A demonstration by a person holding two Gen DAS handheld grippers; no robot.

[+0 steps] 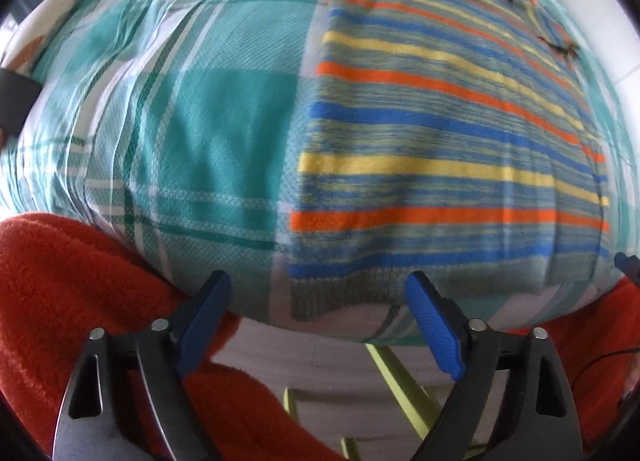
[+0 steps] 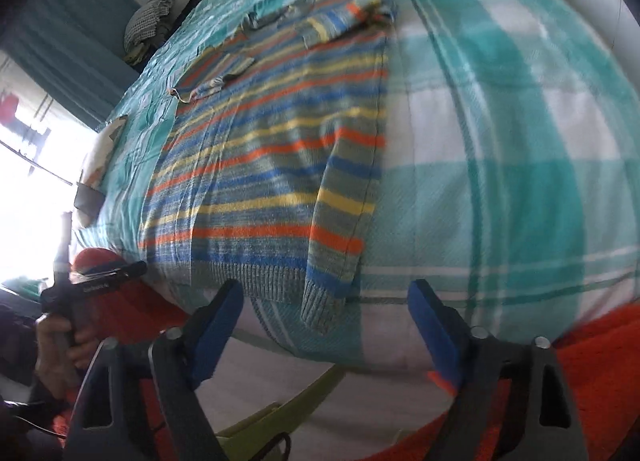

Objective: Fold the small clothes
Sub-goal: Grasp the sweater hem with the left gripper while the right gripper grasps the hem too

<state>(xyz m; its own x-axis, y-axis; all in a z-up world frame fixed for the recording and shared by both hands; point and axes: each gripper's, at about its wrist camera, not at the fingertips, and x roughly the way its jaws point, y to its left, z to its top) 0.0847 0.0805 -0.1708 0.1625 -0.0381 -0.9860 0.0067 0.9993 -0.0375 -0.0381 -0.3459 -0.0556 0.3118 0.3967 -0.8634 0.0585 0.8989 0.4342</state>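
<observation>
A striped knit sweater [image 1: 440, 133], grey with blue, yellow and orange bands, lies flat on a teal and white checked blanket [image 1: 208, 109]. In the right wrist view the sweater [image 2: 256, 165] has one sleeve [image 2: 340, 229] folded over its body, cuff at the hem. My left gripper [image 1: 318, 293] is open and empty, just short of the sweater's ribbed hem. My right gripper [image 2: 326, 299] is open and empty, its jaws either side of the sleeve cuff at the blanket's near edge. The left gripper also shows in the right wrist view [image 2: 100, 281], held by a hand.
A red fleece cloth [image 1: 80, 293] hangs over the near edge below both grippers. Green chair legs [image 1: 400, 381] stand on the floor underneath. A dark object [image 1: 12, 101] sits at the blanket's left edge. A checked bundle [image 2: 148, 17] lies at the far left by a curtain.
</observation>
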